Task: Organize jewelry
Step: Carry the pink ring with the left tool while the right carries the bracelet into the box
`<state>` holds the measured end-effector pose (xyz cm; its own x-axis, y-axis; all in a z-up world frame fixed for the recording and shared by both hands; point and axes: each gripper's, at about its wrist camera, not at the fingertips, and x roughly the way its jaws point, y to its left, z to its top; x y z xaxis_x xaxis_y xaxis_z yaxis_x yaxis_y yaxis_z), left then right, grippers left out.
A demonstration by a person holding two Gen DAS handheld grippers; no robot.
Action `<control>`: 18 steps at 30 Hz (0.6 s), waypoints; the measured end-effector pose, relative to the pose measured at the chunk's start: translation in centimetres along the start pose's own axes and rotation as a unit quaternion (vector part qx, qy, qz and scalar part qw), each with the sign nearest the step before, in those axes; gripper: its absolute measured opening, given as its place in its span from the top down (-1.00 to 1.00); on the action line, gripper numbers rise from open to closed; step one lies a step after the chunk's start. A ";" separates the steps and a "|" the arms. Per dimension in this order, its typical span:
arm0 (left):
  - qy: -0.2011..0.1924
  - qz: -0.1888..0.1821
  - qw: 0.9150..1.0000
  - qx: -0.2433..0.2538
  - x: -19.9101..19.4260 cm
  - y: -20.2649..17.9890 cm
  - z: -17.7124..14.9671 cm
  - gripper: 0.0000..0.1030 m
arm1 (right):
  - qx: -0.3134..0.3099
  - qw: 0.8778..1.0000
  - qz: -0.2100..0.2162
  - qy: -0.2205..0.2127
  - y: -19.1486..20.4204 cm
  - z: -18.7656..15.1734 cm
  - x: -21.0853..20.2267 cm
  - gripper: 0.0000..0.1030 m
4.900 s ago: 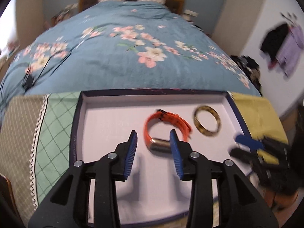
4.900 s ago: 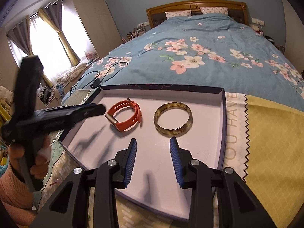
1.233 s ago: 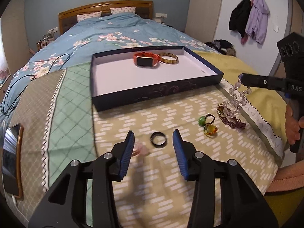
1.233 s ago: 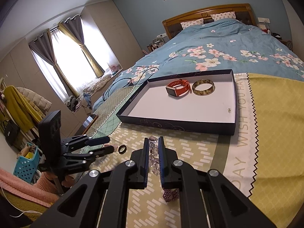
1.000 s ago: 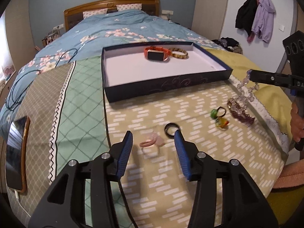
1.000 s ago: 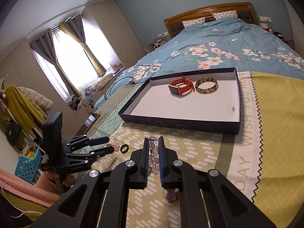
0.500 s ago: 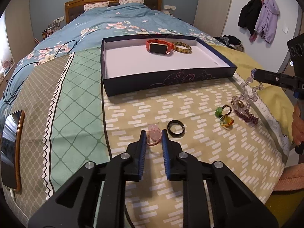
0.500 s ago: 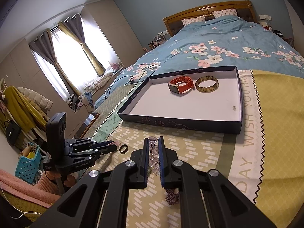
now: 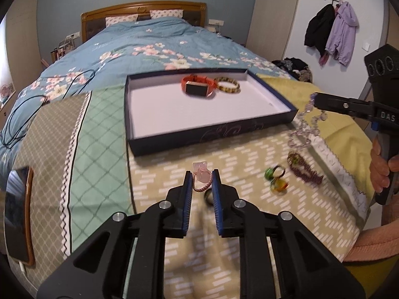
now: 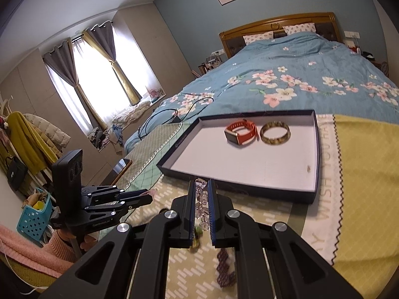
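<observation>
My left gripper (image 9: 202,177) is shut on a pink beaded ring with a pink stone (image 9: 201,174), lifted off the yellow-patterned cloth (image 9: 237,224). My right gripper (image 10: 200,186) is shut on a clear crystal bead bracelet (image 10: 201,203), which hangs from its tips in the left wrist view (image 9: 303,127). The dark blue tray (image 9: 209,134) holds an orange watch (image 9: 198,87) and a tortoiseshell bangle (image 9: 227,84). A black ring (image 9: 209,196), green and yellow rings (image 9: 275,178) and a purple beaded bracelet (image 9: 305,169) lie on the cloth.
A phone (image 9: 17,214) lies at the left edge of the bed. A black cable (image 9: 22,114) trails over the blue floral duvet (image 9: 149,49). The tray also shows in the right wrist view (image 10: 249,186), just beyond my right gripper.
My left gripper closed on the pink ring and raised it. My right gripper moved toward the tray with the crystal bracelet still hanging from it.
</observation>
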<state>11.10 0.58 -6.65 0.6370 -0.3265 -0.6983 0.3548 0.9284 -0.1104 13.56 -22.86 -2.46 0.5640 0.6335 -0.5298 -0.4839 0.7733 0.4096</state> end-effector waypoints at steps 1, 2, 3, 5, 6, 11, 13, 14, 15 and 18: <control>-0.003 0.000 1.000 0.002 0.0 -0.1 0.3 0.69 | -0.001 1.000 0.000 -0.002 0.0 0.3 0.1 0.85; -0.006 0.000 1.000 0.005 0.0 -0.2 0.7 0.69 | -0.001 1.000 0.001 -0.005 -0.1 0.7 0.1 0.85; -0.009 0.001 1.000 0.008 0.0 -0.3 1.0 0.69 | -0.001 1.000 0.002 -0.008 -0.1 0.9 0.2 0.85; -0.012 0.002 1.000 0.013 0.1 -0.4 1.5 0.69 | -0.002 1.000 0.002 -0.013 -0.2 1.5 0.3 0.85; -0.013 0.002 1.000 0.014 0.2 -0.4 1.7 0.69 | -0.005 1.000 0.001 -0.016 -0.2 1.9 0.4 0.85; -0.021 0.004 0.999 0.029 0.7 -0.5 3.5 0.69 | -0.005 1.000 0.000 -0.025 -0.8 3.7 1.3 0.85; -0.023 0.006 0.999 0.033 1.0 -0.6 4.1 0.69 | -0.004 1.000 -0.002 -0.026 -0.9 4.3 1.7 0.85; -0.023 0.007 0.999 0.034 1.2 -0.6 4.5 0.69 | -0.003 1.000 -0.005 -0.027 -1.1 4.6 2.0 0.85; -0.023 0.007 0.999 0.035 1.4 -0.5 4.9 0.69 | -0.002 1.000 -0.005 -0.027 -1.2 4.9 2.2 0.85; -0.019 0.008 0.999 0.039 2.3 -0.5 5.7 0.69 | 0.001 1.000 -0.006 -0.028 -1.6 5.6 3.0 0.85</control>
<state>16.32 -1.69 -4.16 0.6682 -0.3193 -0.6719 0.3953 0.9175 -0.0429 19.78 -22.03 -0.55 0.6057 0.6247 -0.4927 -0.4762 0.7808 0.4045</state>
